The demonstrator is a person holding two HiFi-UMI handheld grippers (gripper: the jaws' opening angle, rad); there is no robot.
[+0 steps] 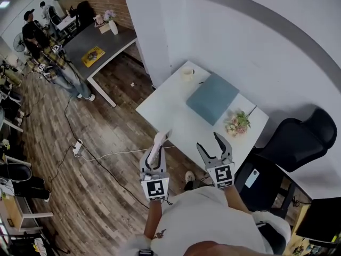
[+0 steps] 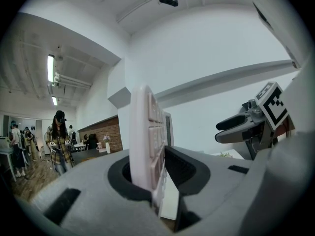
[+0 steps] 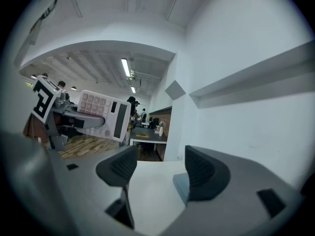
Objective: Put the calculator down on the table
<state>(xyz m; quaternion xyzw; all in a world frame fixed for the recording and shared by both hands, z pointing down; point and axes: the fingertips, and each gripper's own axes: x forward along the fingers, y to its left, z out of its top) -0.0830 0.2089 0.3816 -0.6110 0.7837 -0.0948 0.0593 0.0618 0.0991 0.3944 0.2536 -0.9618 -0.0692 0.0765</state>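
Table [image 1: 169, 122], wht, on wood flr [image 1: 106, 191]

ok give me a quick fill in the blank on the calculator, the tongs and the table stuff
1. The left tongs grip the calculator; the right tongs hold ____.
2. The right tongs' jaws stand ____.
3. The blue pad and the flowers lie on the ____ table.
4. The chair beside that table is ____.
Missing words: nothing; open; white; black.
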